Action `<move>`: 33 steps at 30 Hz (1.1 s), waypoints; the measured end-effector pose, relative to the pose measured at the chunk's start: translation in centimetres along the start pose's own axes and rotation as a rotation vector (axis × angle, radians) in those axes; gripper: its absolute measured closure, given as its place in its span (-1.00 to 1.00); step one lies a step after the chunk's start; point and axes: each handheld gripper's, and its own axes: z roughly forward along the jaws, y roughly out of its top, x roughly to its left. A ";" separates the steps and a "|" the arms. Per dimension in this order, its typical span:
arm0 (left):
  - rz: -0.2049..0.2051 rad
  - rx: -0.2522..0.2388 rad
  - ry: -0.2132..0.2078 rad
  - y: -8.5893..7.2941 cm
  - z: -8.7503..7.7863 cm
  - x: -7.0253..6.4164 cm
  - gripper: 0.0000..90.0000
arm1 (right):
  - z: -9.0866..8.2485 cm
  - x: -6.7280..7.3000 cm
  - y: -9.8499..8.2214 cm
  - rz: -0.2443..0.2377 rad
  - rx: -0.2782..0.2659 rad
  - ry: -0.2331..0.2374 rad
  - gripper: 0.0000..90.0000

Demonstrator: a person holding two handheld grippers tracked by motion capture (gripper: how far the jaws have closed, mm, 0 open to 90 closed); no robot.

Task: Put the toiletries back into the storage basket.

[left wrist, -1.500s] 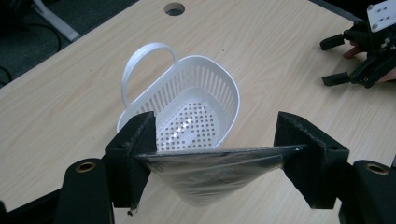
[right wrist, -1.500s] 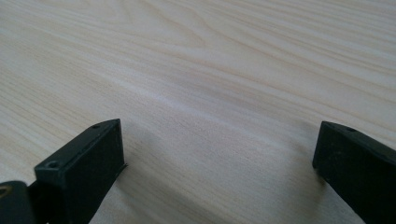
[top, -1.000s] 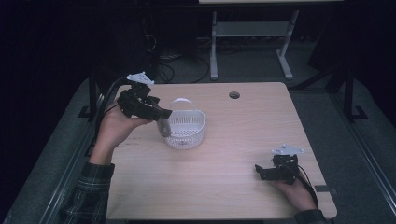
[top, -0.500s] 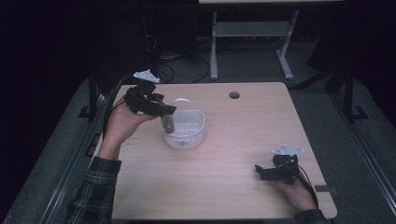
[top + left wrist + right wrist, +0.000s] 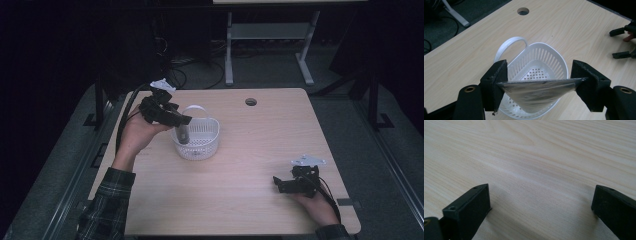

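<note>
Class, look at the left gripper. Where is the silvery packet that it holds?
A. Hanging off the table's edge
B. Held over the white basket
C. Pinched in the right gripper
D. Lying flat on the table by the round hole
B: the left gripper clamps the silvery packet above the white basket.

It looked like a lab or office workroom: a pale wood-grain desk [image 5: 240, 165] with a cable grommet hole [image 5: 251, 102], grey carpet [image 5: 350, 75], and tangled floor cables [image 5: 192, 65].

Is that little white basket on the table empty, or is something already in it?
Empty so far: the white basket's perforated bottom is bare. The silvery packet hangs above it, clamped in the left gripper.
</note>
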 end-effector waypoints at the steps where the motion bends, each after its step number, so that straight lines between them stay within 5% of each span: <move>1: 0.001 0.000 0.000 -0.1 0.3 0.1 -0.34 | 0.0 0.0 0.0 0.000 0.000 0.000 -0.97; 33: -0.043 0.063 0.024 -3.1 4.9 1.1 -0.34 | 0.0 0.0 0.0 -0.001 0.000 -0.001 -0.97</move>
